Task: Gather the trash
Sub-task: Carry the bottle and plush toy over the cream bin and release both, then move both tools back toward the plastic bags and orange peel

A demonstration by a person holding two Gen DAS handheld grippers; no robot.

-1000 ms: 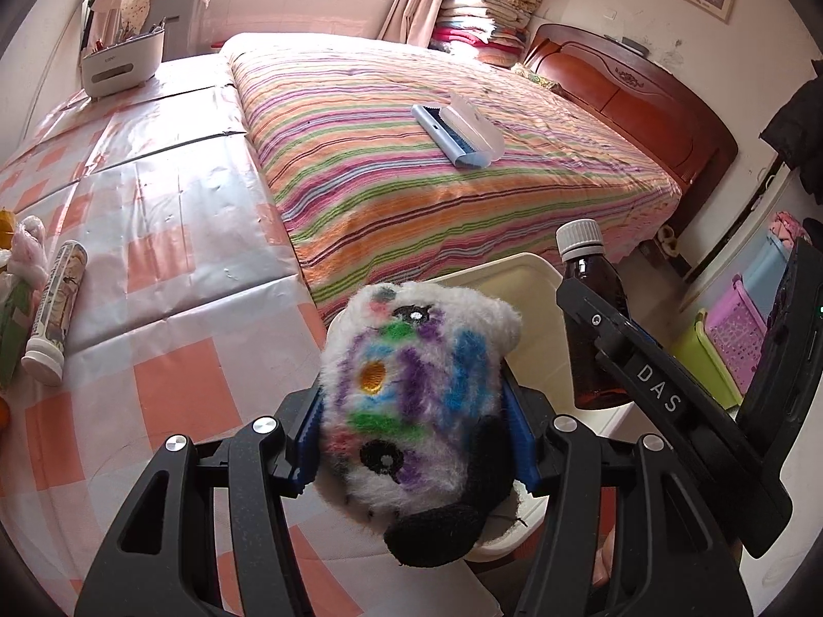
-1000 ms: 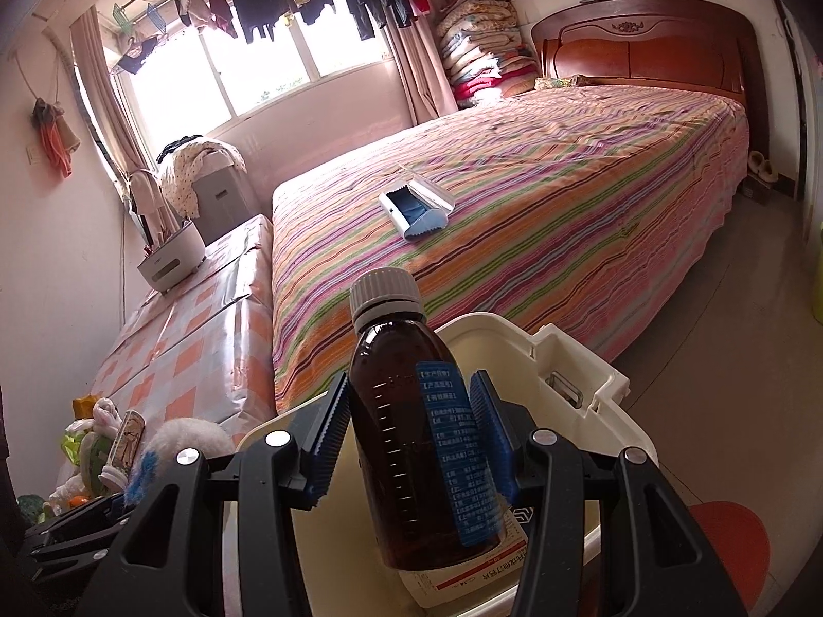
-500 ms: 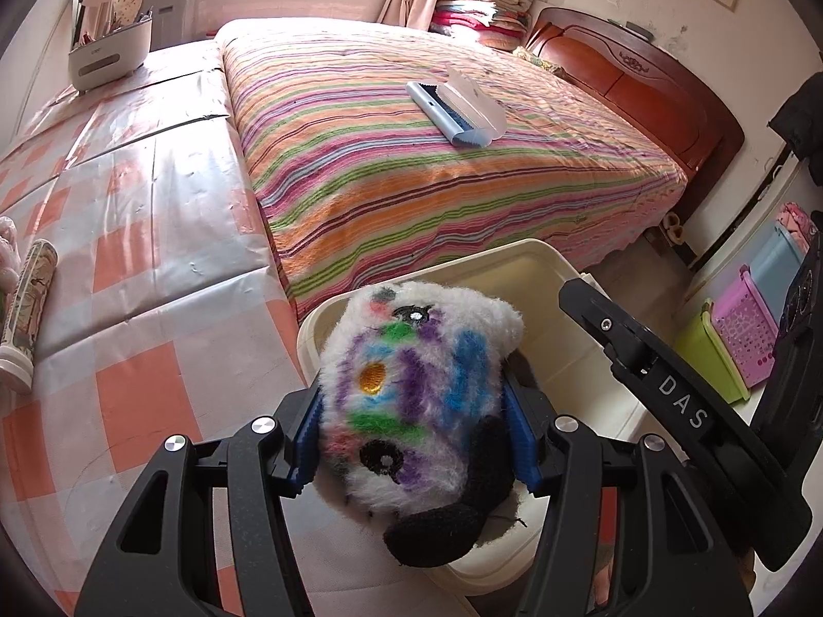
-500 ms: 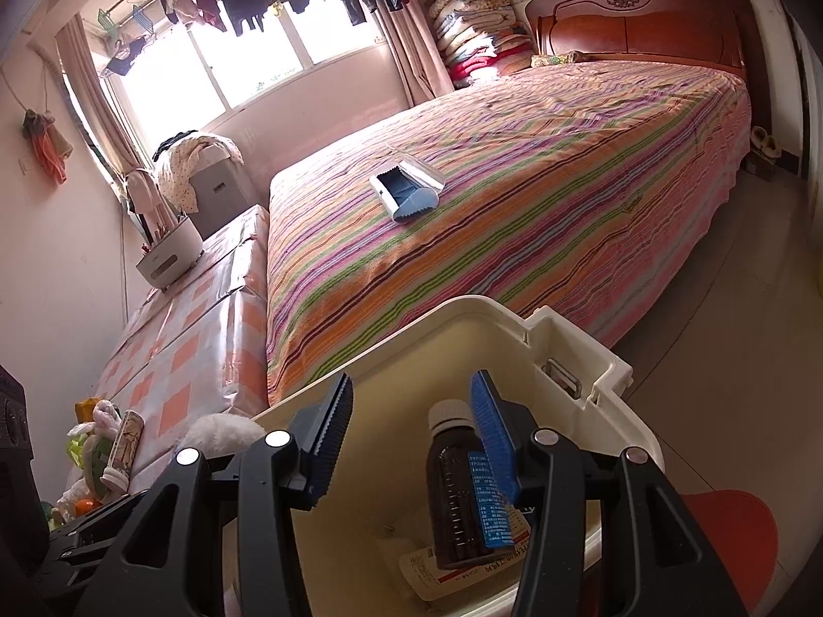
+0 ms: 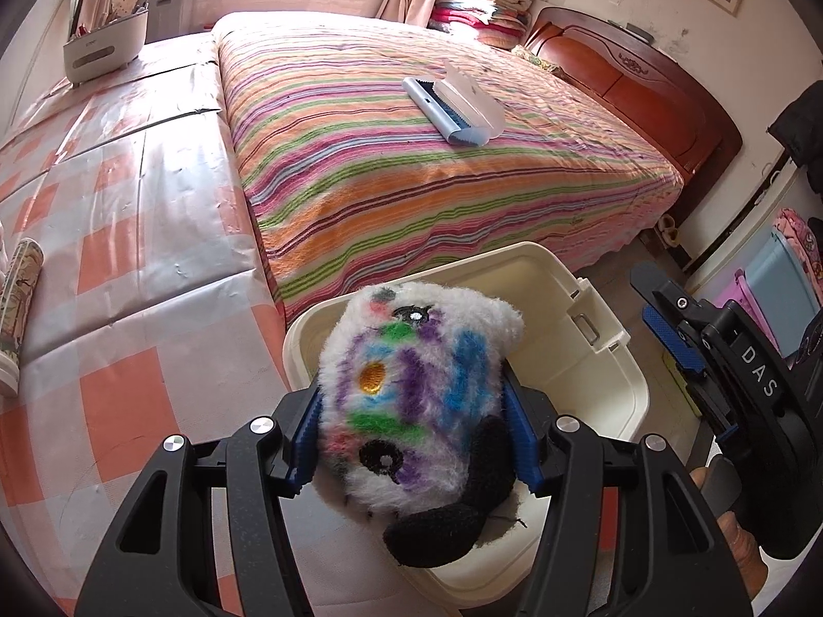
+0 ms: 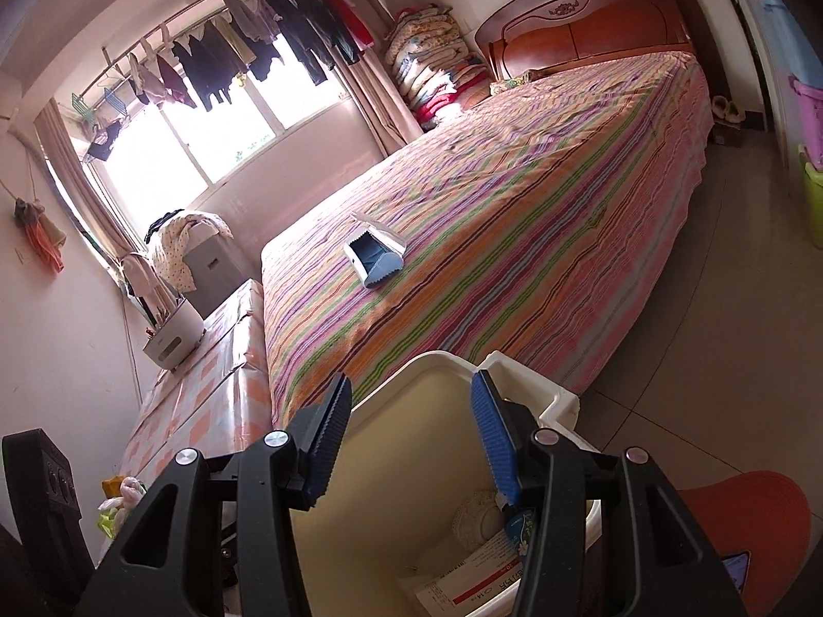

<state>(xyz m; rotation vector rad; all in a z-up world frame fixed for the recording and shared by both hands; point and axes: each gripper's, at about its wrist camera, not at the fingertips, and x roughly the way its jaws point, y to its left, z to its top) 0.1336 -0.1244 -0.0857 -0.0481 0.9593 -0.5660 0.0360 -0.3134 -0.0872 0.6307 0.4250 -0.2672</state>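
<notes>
Cream plastic bin stood on the floor by the bed's foot corner. Left gripper pinched a scribbled plush toy between its jaws, hanging directly above the bin's opening. Right gripper, jaws spread and empty, hovered over the same bin; its contents were mostly hidden.
</notes>
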